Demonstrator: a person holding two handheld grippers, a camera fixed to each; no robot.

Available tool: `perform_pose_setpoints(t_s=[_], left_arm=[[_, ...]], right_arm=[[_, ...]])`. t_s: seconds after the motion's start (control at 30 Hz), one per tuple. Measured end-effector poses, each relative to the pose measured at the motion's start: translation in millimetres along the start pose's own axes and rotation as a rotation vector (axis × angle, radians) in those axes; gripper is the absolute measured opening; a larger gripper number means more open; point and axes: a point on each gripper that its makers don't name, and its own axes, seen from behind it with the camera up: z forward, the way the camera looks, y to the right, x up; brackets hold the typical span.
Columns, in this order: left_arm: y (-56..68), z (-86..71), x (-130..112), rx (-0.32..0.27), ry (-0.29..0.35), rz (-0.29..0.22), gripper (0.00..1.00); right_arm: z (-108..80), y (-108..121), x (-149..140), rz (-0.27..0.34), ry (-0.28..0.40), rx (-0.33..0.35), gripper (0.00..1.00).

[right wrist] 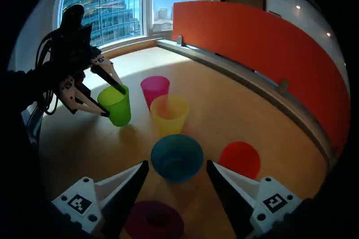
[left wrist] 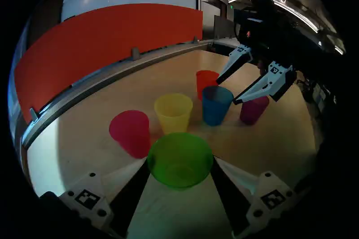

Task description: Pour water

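Note:
A translucent green cup stands on the wooden table between the fingers of my left gripper, whose tips press on its two sides. The right gripper view shows the same hold: the left gripper clasps the green cup. My right gripper is open astride a blue cup, with a thin gap on each side. From the left gripper view, the right gripper straddles the blue cup's rim. I cannot tell whether either cup holds water.
Round them stand a yellow cup, a pink cup, a red cup and a purple cup. The purple cup sits right under my right gripper. An orange partition runs along the table's edge.

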Motion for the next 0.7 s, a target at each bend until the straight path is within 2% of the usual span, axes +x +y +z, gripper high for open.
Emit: perform_pose_setpoints(t_s=[0.7], left_arm=[[-2.3, -6.6, 3, 0.001, 0.017, -0.001, 0.89]], right_arm=[[25.7, 3, -6, 0.012, -0.045, 0.006, 1.00]])
